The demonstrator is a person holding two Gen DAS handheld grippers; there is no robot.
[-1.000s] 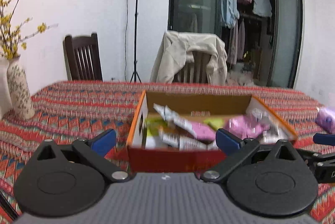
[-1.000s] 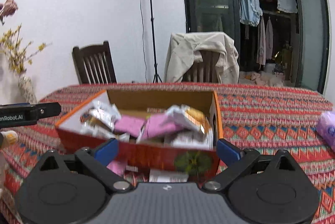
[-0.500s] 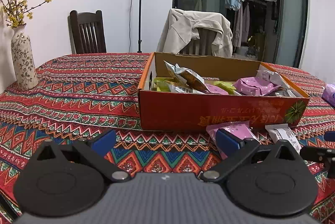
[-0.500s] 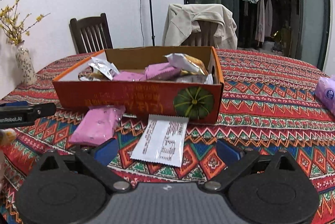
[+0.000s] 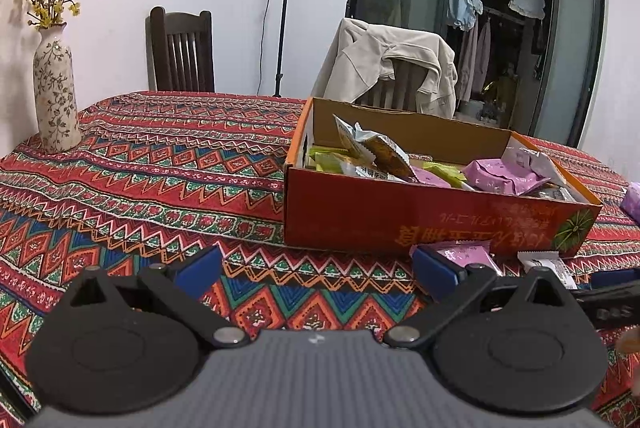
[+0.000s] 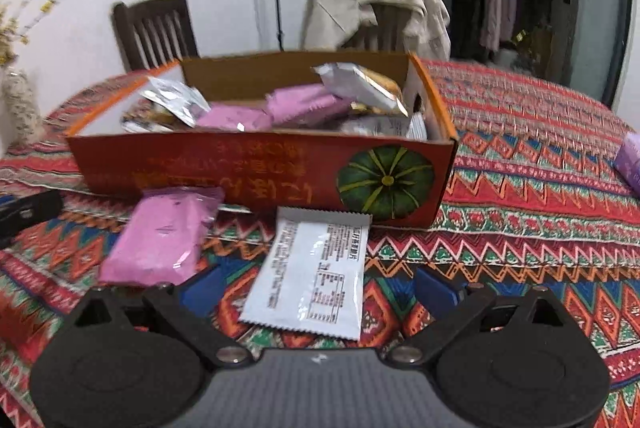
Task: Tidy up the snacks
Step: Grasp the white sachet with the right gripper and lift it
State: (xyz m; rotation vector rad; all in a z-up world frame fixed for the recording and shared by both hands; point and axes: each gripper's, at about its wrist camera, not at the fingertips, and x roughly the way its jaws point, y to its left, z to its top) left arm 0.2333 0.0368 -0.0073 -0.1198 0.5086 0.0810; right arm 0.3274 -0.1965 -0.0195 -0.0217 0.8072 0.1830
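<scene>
**Snack sort, counter: both views dropped from box top to the loose packets**

Room: white walls, dark wooden chair [image 5: 180,50], second chair draped with a beige jacket [image 5: 390,62], lamp stand, glazed wardrobe with hanging clothes. Vase of yellow blossom [image 5: 54,84] at far left of counter.

Surface: counter [image 5: 140,164] under a red zigzag-patterned cloth.

Item 1: orange cardboard box [image 6: 256,172], pumpkin printed on the near wall, open top. Heaped inside with snack packets, pink, silver and yellow-green, some leaning above the rim.

Item 2: pink packet [image 6: 160,240], flat on the cloth, just in front of the box, left of centre in the right wrist view. Outside the box.

Item 3: white packet [image 6: 310,272], printed back upward, flat on the cloth, top edge touching or nearly touching the box's near wall. Outside the box.

Item 4: purple pack [image 6: 632,160], far right edge of counter, well apart from the box.

Change since a second ago: both cameras lowered and drawn back from over the box; loose packets, formerly hidden below the view, now in plain sight.

Right hand-held gripper [image 6: 316,286]: released, empty, low over the cloth with the white packet lying between its blue pads.

Left hand-held gripper [image 5: 316,266]: released, empty, further left, facing the box's near wall.

Meaning for task, as judged: two packets yet to be boxed; white packet the likely first pickup. Thin, flat film on cloth, probably awkward to pinch.
</scene>
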